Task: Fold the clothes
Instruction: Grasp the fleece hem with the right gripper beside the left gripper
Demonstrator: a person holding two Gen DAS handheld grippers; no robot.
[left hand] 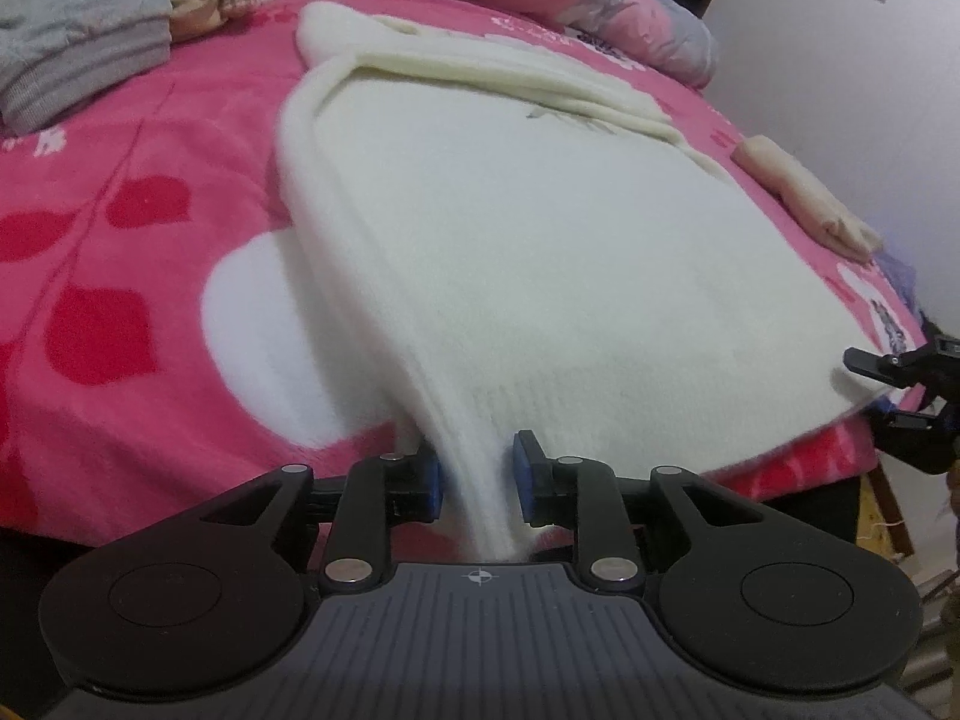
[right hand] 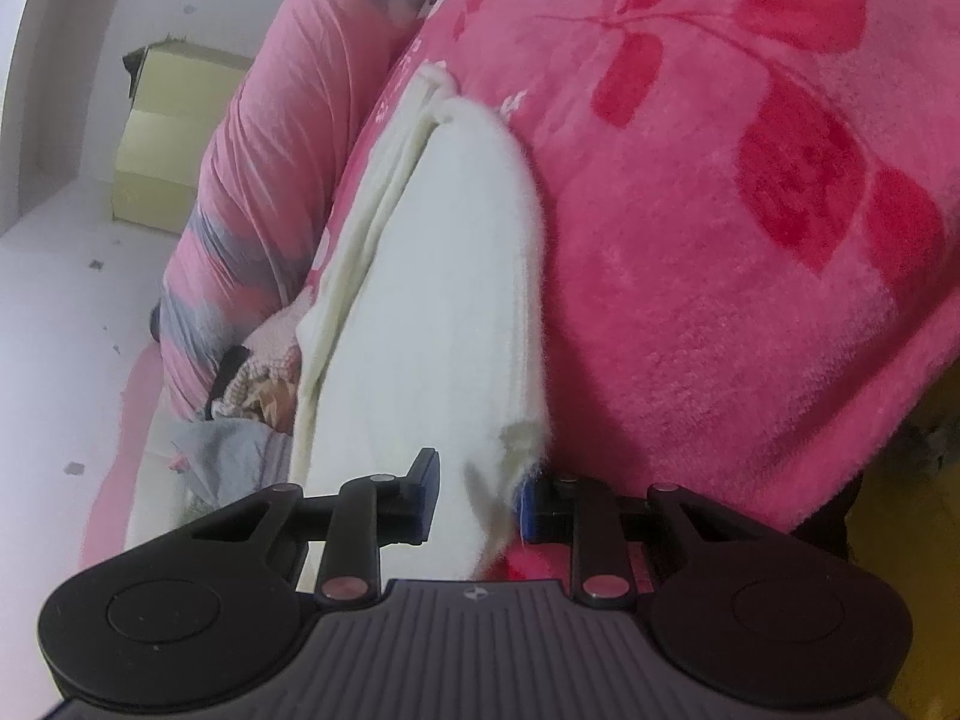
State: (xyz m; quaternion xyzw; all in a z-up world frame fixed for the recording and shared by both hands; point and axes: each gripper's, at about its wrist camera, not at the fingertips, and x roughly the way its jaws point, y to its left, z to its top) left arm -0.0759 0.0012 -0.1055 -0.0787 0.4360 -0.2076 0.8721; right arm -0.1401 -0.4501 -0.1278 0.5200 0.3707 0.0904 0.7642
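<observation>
Pink blanket [left hand: 120,192] underlies the white sweater [left hand: 540,252], stretching lengthwise away; left tool [left hand: 478,483] stands parted around its hem, right tool [right hand: 477,501] pinches a corner.

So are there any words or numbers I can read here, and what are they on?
No words can be read.
On the pink blanket: dark print, too blurred to read.
On the left gripper: small crosshair mark, a sign without letters.
</observation>
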